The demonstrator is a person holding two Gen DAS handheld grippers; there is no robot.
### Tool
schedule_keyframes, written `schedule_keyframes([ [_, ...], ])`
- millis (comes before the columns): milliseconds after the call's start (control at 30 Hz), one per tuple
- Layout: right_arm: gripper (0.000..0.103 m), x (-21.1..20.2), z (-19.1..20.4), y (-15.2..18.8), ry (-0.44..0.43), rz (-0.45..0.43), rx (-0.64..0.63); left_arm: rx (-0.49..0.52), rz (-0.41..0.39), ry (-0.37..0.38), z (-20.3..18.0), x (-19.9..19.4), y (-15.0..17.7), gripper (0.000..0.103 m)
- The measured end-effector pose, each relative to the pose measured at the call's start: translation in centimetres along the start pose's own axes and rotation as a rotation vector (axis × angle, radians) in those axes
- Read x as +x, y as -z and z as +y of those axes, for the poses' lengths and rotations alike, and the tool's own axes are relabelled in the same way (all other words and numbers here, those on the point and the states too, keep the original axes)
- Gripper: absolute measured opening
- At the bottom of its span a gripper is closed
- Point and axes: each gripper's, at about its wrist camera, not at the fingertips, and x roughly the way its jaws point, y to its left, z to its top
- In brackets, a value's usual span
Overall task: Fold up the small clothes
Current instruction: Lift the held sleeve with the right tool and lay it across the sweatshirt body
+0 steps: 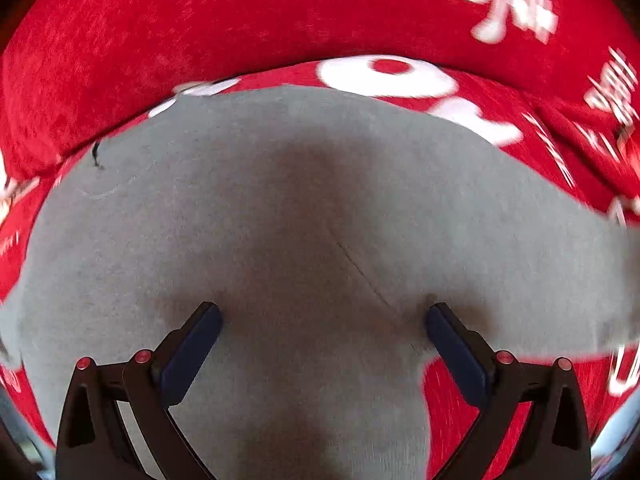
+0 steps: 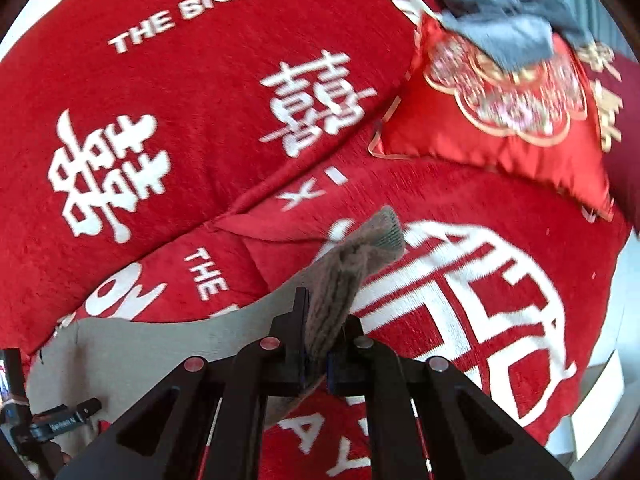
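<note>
My right hand-held gripper [image 2: 320,340] pinches the grey garment [image 1: 280,208] edge; left hand-held gripper [image 1: 322,320] hovers wide over it, spread on the red sofa [image 2: 180,120]. I'd carry that edge toward nine o'clock, evenly.

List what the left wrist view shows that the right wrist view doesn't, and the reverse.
Left wrist only: the left gripper, open, over the flat gray cloth.

Right wrist only: the right gripper shut on a bunched gray end of cloth, a satin cushion with gray clothes on top, and THE BIGDAY lettering.

Both: the gray cloth and the red cover.
</note>
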Motion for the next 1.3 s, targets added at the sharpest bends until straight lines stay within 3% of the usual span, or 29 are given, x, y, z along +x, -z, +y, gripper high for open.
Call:
schedule_keyframes([
  [100, 0.007, -1.2, 2.2, -0.5, 0.013, -0.015, -0.04, 0.043, 0.012, 0.076, 0.5, -1.1, 1.9, 0.103],
  [133, 0.007, -1.6, 3.0, -0.5, 0.014, -0.021, -0.049, 0.039, 0.026, 0.138, 1.5, -1.6, 3.0, 0.103],
  [200, 0.007, -2.8, 4.6, -0.7, 0.013, -0.041, -0.08, 0.003, -0.011, 0.187, 3.2, -3.1, 4.3, 0.103],
  [333, 0.007, -6.0, 10.0, -0.6, -0.028, -0.087, -0.164, -0.163, -0.066, 0.253, 10.7, -5.1, 7.3, 0.103],
  [500, 0.007, -10.9, 21.1, 0.7, -0.122, -0.166, -0.325, -0.41, -0.095, 0.23, 21.0, -5.8, 9.9, 0.103],
  [667, 0.007, -14.1, 34.7, 5.9, -0.229, -0.198, -0.528, -0.544, -0.158, 0.18, 29.6, -6.5, 12.4, 0.103],
  [833, 0.007, -10.6, 45.4, 14.8, -0.252, -0.075, -0.714, -0.632, -0.136, 0.125, 35.4, -6.0, 15.4, 0.103],
  [1067, 0.007, -3.9, 51.4, 25.4, -0.169, 0.079, -0.913, -0.709, -0.129, 0.109, 39.5, -4.8, 18.4, 0.103],
  [1200, 0.007, -3.0, 53.0, 28.2, -0.143, 0.096, -0.966, -0.75, -0.131, 0.132, 40.4, -4.4, 19.8, 0.103],
  [1300, 0.007, -3.8, 53.8, 28.3, -0.17, 0.088, -0.968, -0.759, -0.143, 0.15, 40.2, -4.5, 20.3, 0.103],
])
